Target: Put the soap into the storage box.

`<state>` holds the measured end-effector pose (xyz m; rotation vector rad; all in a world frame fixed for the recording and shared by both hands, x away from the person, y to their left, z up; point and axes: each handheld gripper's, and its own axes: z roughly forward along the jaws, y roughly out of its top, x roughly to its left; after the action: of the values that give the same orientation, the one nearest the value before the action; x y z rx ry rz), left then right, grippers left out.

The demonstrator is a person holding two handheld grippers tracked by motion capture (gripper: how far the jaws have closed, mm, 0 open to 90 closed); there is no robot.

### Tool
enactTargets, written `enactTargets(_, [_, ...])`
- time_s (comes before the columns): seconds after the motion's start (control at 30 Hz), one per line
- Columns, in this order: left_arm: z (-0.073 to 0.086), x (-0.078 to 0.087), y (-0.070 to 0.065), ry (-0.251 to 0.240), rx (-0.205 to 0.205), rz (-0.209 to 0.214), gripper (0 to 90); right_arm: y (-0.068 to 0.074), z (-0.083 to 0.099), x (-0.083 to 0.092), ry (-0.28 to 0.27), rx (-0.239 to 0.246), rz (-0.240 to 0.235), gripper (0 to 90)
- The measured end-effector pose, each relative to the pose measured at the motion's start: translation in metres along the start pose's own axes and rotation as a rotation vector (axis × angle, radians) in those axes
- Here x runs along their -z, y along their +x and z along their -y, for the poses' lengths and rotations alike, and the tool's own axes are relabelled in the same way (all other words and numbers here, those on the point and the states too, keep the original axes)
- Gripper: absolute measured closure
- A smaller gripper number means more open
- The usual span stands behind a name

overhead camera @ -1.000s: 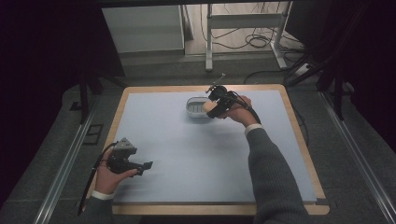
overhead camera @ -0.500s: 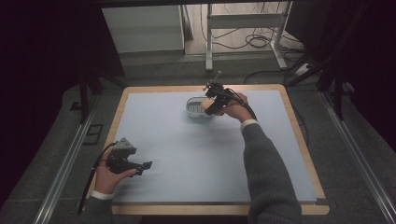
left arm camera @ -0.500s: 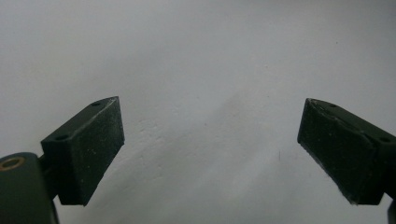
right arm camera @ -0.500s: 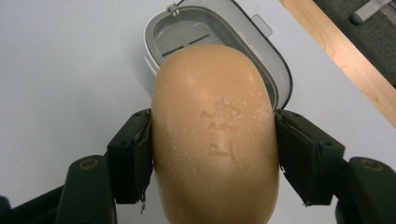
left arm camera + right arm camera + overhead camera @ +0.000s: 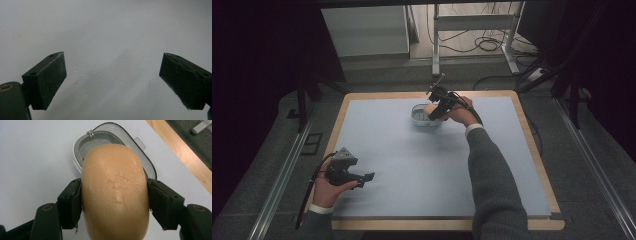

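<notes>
Soap bar (image 5: 115, 195), tan and oval with a stamped mark on top, sits clamped across its narrow waist in my right gripper (image 5: 115, 202), held just above the open soap dish (image 5: 147, 165) near the far edge of the worktop (image 5: 377, 145). I judge it stiff but slick and easily dented, so gripping the flat sides at mid-length looks safest; squeezing harder risks it squirting out. My left gripper (image 5: 112, 82) has its jaws spread wide on nothing, resting low at the near left. The right gripper view shows me the stamp, the dish's grey inner tray and its hinge pin; the high view gives both hands' positions, with the soap a small pale patch.
</notes>
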<state>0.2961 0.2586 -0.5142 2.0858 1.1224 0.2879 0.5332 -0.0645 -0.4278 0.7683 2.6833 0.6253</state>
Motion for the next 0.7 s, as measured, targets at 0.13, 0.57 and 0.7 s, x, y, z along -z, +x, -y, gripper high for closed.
enactTargets(0.13, [0.0, 0.001, 0.001, 0.001, 0.002, 0.0, 7.5, -0.001, -0.005, -0.003, 0.005, 0.011, 0.0, 32.2])
enactTargets(0.57, [0.001, 0.0, 0.003, -0.002, 0.007, 0.002, 7.5, -0.005, -0.013, -0.017, 0.009, 0.043, -0.005, 32.2])
enactTargets(0.7, [0.001, -0.001, 0.002, -0.001, 0.006, 0.004, 7.6, -0.006, -0.014, -0.022, 0.007, 0.05, -0.007, 32.1])
